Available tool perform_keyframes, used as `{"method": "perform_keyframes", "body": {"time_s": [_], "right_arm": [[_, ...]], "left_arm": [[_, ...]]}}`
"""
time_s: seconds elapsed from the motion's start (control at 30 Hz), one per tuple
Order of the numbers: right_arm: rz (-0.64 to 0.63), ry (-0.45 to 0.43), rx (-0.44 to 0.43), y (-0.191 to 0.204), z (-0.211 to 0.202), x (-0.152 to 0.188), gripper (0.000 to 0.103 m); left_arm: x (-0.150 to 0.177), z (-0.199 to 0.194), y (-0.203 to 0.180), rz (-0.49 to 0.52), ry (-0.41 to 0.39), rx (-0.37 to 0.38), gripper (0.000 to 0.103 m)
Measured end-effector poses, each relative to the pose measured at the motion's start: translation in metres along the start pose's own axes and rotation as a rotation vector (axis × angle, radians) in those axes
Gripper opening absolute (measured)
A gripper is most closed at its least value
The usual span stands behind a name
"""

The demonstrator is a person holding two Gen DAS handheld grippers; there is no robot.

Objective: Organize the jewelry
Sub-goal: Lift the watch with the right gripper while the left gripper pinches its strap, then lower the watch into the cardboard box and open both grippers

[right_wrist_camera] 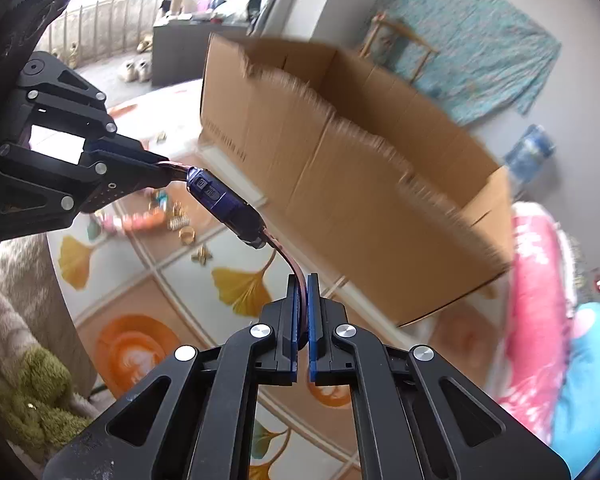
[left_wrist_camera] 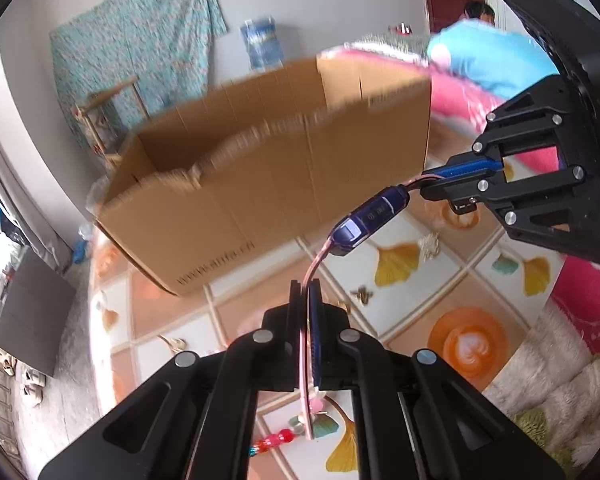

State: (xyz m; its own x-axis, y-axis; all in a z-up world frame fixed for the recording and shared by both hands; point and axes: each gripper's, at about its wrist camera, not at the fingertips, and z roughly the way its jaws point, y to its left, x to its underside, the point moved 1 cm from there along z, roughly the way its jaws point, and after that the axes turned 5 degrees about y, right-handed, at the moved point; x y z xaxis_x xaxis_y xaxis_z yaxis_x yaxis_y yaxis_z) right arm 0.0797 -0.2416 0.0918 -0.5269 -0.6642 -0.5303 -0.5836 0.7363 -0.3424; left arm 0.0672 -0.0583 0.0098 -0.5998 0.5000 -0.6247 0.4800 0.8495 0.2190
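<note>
Left wrist view has a blue watch-like wristband with a thin pink strap (left_wrist_camera: 366, 220) stretched in mid-air between both tools, above the desk. One strap end runs down into the left tongs (left_wrist_camera: 305, 292), which are clenched on it with the pink strap squeezed between the blue pads (left_wrist_camera: 315, 320). The other end goes up to the right tongs (left_wrist_camera: 450, 182), also pinched tight on the strap. Right wrist view shows the same thing from the other side: the blue body (right_wrist_camera: 222, 204) hangs between the right tongs (right_wrist_camera: 303, 292) at the bottom and the left tongs (right_wrist_camera: 156, 168) at the left.

Under it is the desk with a tile-pattern cloth of yellow ginkgo leaves and orange swirls (left_wrist_camera: 420, 304). More jewelry lies on it: a string of red and pink beads (left_wrist_camera: 276, 440) right beneath the left tool, plus small gold pieces (right_wrist_camera: 188, 234) and a pink and orange beaded bracelet (right_wrist_camera: 128, 222) farther off.

Just behind the wristband stands a big open brown cardboard box (left_wrist_camera: 268, 176), blurry. Behind that, a teal patterned cloth (left_wrist_camera: 140, 48) hangs on the wall.
</note>
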Motion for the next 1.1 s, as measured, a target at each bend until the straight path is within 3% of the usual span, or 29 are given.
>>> {"method": "perform_keyframes", "body": {"time_s": [0.1,0.23,0.37,0.5,0.57,0.77,0.87,1.1], "right_arm": [[-0.006,-0.093,0.081,0.000,-0.033,-0.014,0.002],[-0.036,-0.206,0.193,-0.009,-0.058,-0.042,0.001],[-0.011,-0.235,0.170,-0.038,-0.054,-0.079,0.001],[0.086,-0.088,-0.017,-0.097,0.003,-0.126,0.001],[0.133,0.026,-0.108,-0.124,0.039,-0.140,0.001],[0.155,0.326,-0.287,-0.145,0.128,-0.147,0.001],[0.112,0.464,-0.319,-0.140,0.167,-0.142,0.001],[0.130,0.636,-0.353,-0.151,0.207,-0.135,0.003]], "left_arm": [[-0.010,-0.029,0.006,0.009,-0.081,-0.057,0.004],[-0.037,-0.067,0.029,-0.021,-0.183,-0.074,0.004],[-0.083,-0.074,0.072,-0.040,-0.222,-0.067,0.004],[-0.128,-0.033,0.107,-0.039,-0.102,-0.002,0.004],[-0.149,0.006,0.121,-0.020,0.009,0.047,0.004],[-0.178,0.111,0.140,-0.029,0.295,0.145,0.004],[-0.182,0.147,0.139,-0.022,0.415,0.196,0.004],[-0.186,0.174,0.132,0.001,0.482,0.196,0.004]]}}
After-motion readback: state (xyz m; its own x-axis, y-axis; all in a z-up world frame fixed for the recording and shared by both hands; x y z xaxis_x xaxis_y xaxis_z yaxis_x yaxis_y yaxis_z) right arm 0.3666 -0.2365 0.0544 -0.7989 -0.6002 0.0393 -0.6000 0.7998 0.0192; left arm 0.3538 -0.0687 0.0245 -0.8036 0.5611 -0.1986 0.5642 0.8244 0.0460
